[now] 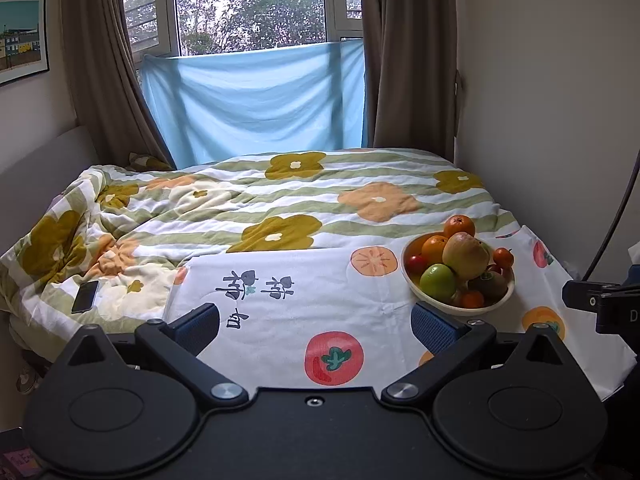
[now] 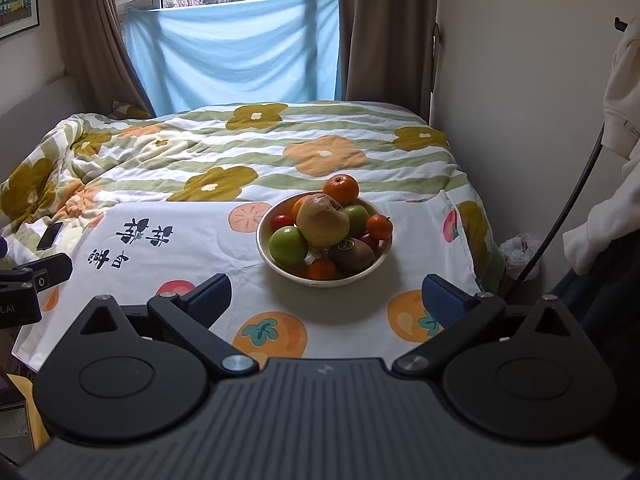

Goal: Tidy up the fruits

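Cream ceramic bowl (image 2: pixel 288 270), one, standing on a white fruit-print cloth (image 2: pixel 168 264) spread over the bed's near end. Contents, heaped:
- large yellow-red pear (image 2: pixel 323 220) on top
- orange (image 2: pixel 341 189) at the back rim
- green apple (image 2: pixel 288 246) at front left
- kiwi (image 2: pixel 352 255) with a sticker
- small mandarin (image 2: pixel 379 227) at right
- small red fruit (image 2: pixel 281 222) at left, kind unclear

Items lower in the pile are mostly hidden.

Left claw (image 1: pixel 315 322): spread wide, holding nothing, low over the cloth, the bowl off to its right.

Right claw (image 2: pixel 327 300): spread wide, holding nothing, bowl just ahead between the fingers.

Dark phone (image 1: pixel 85 296) on the floral duvet (image 1: pixel 248 200).
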`<action>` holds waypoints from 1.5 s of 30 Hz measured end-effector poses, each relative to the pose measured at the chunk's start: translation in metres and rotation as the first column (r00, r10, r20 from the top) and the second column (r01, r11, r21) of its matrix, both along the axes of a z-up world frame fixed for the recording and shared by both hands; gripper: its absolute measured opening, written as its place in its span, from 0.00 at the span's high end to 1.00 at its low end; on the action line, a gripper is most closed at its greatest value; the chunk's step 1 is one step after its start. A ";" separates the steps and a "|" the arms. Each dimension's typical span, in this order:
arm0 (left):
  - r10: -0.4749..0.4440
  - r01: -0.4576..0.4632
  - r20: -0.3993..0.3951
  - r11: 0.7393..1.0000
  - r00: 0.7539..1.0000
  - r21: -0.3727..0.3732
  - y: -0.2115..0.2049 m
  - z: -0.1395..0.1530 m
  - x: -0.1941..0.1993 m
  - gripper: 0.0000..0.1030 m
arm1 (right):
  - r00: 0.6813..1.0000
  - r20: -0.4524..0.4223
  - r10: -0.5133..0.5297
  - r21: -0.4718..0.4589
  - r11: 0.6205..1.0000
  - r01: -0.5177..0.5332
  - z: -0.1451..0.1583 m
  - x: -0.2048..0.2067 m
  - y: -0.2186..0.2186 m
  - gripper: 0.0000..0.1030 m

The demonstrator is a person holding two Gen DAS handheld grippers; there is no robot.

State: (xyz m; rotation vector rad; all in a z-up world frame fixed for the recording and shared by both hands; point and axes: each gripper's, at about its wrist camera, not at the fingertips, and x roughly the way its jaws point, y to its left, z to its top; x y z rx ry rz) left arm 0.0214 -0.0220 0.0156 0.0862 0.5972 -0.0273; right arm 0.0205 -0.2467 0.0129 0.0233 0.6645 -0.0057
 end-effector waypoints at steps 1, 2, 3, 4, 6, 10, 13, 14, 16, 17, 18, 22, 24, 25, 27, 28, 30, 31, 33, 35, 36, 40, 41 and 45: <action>-0.001 0.001 0.001 1.000 1.000 0.002 0.000 0.000 0.000 0.00 | 1.000 -0.002 0.000 0.003 1.000 0.000 0.000 0.001 0.000 0.00; -0.003 0.003 0.004 1.000 1.000 0.003 -0.001 0.000 0.000 0.00 | 1.000 -0.005 0.000 0.004 1.000 0.000 0.000 0.001 0.000 0.00; -0.003 0.003 0.006 1.000 1.000 0.003 -0.001 0.001 0.000 0.00 | 1.000 -0.009 0.001 0.004 1.000 -0.001 0.000 0.002 0.000 0.00; -0.004 0.004 0.008 1.000 1.000 0.002 0.000 0.001 -0.001 0.00 | 1.000 -0.012 0.000 0.004 1.000 0.000 -0.001 0.002 0.000 0.00; -0.002 0.002 0.012 1.000 1.000 0.000 0.001 0.001 -0.002 0.00 | 1.000 -0.015 -0.003 0.005 1.000 0.003 -0.001 0.003 0.001 0.00; 0.002 -0.002 0.011 1.000 1.000 0.000 0.002 0.001 -0.002 0.00 | 1.000 -0.021 -0.002 0.005 1.000 0.002 -0.001 0.005 0.001 0.00; 0.001 -0.001 0.012 1.000 1.000 0.000 0.002 0.001 -0.002 0.00 | 1.000 -0.021 -0.002 0.005 1.000 0.002 -0.001 0.005 0.001 0.00; 0.001 -0.001 0.013 1.000 1.000 0.000 0.002 0.001 -0.002 0.00 | 1.000 -0.021 -0.002 0.005 1.000 0.002 -0.001 0.005 0.001 0.00; 0.001 -0.001 0.015 1.000 1.000 0.000 0.003 0.002 -0.003 0.00 | 1.000 -0.022 -0.002 0.004 1.000 0.002 -0.002 0.005 0.000 0.00; 0.001 -0.001 0.014 1.000 1.000 -0.001 0.002 0.001 -0.003 0.00 | 1.000 -0.022 -0.002 0.004 1.000 0.002 -0.002 0.005 0.000 0.00; 0.001 -0.001 0.012 1.000 1.000 -0.004 0.002 0.001 -0.003 0.00 | 1.000 -0.023 -0.002 0.001 1.000 0.002 -0.002 0.006 0.000 0.00; -0.002 0.003 0.012 1.000 1.000 -0.014 0.002 0.002 -0.003 0.00 | 1.000 -0.027 -0.004 -0.002 1.000 0.004 -0.002 0.007 -0.001 0.00; -0.003 0.004 0.014 1.000 1.000 -0.010 0.002 0.003 -0.004 0.00 | 1.000 -0.024 -0.005 -0.005 1.000 0.005 -0.002 0.007 0.000 0.00; -0.004 0.005 0.016 1.000 1.000 -0.009 0.001 0.003 -0.004 0.00 | 1.000 -0.024 -0.006 -0.006 1.000 0.006 -0.002 0.007 0.000 0.00; -0.006 0.007 0.018 1.000 1.000 -0.010 0.001 0.004 -0.005 0.00 | 1.000 -0.025 -0.007 -0.005 1.000 0.007 -0.002 0.007 0.000 0.00; -0.007 0.007 0.020 1.000 1.000 -0.010 0.002 0.004 -0.005 0.00 | 1.000 -0.024 -0.007 -0.005 1.000 0.007 -0.002 0.007 0.000 0.00; -0.007 0.007 0.021 1.000 1.000 -0.008 0.001 0.005 -0.006 0.00 | 1.000 -0.025 -0.007 -0.005 1.000 0.007 -0.002 0.007 0.000 0.00; -0.007 0.007 0.021 1.000 1.000 -0.008 0.001 0.005 -0.006 0.00 | 1.000 -0.025 -0.006 -0.005 1.000 0.006 -0.002 0.007 0.000 0.00; -0.007 0.008 0.021 1.000 1.000 -0.007 0.001 0.004 -0.006 0.00 | 1.000 -0.030 -0.007 -0.006 1.000 0.006 -0.003 0.007 0.000 0.00; -0.007 0.007 0.020 1.000 1.000 -0.006 0.001 0.004 -0.006 0.00 | 1.000 -0.031 -0.007 -0.005 1.000 0.007 -0.003 0.007 0.001 0.00; -0.007 0.007 0.020 1.000 1.000 -0.005 0.001 0.004 -0.007 0.00 | 0.999 -0.031 -0.008 -0.005 1.000 0.007 -0.003 0.007 0.001 0.00; -0.006 0.006 0.016 1.000 1.000 -0.003 0.001 0.004 -0.007 0.00 | 1.000 -0.030 -0.007 -0.006 1.000 0.007 -0.003 0.008 0.001 0.00; -0.006 0.006 0.015 1.000 1.000 -0.003 0.001 0.004 -0.007 0.00 | 1.000 -0.030 -0.006 -0.006 1.000 0.006 -0.003 0.008 0.001 0.00; -0.006 0.006 0.015 1.000 1.000 -0.003 0.001 0.003 -0.007 0.00 | 1.000 -0.031 -0.006 -0.006 1.000 0.006 -0.003 0.008 0.001 0.00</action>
